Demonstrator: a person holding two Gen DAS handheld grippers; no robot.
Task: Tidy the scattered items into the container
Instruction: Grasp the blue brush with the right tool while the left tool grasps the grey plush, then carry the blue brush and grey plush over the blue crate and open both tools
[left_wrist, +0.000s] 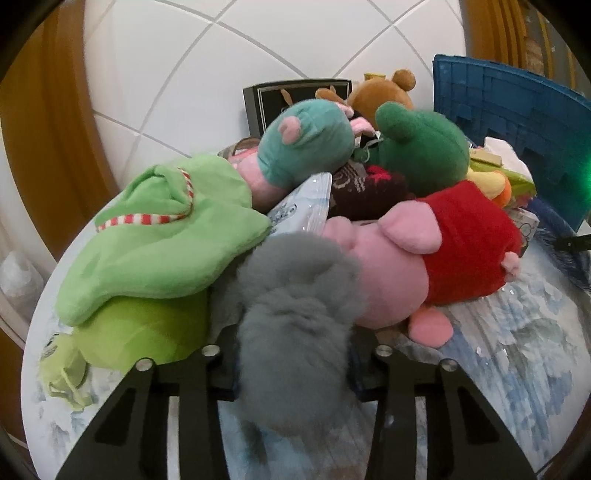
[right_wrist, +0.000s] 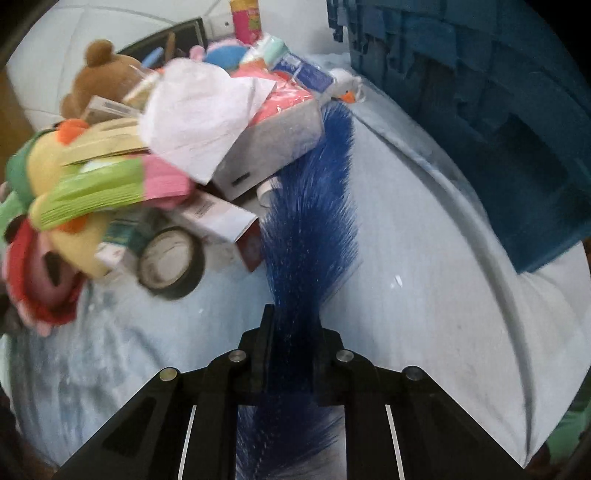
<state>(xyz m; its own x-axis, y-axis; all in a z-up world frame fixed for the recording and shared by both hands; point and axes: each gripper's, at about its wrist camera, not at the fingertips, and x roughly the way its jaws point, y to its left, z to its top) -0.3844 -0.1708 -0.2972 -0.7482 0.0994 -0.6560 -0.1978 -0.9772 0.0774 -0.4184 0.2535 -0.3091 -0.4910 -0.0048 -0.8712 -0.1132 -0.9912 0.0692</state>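
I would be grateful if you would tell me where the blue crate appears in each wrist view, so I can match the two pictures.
Left wrist view: the blue crate stands at the upper right, behind the pile of soft toys.
Right wrist view: the blue crate fills the upper right, beside the table's edge.
Shared landmark: the brown teddy bear, at the far side of the pile in both.

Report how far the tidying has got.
Done: nothing visibly in the blue crate yet. In hand: right gripper shut on the blue feather duster; left gripper around the grey fluffy toy. Left: the piled plush toys and boxes.
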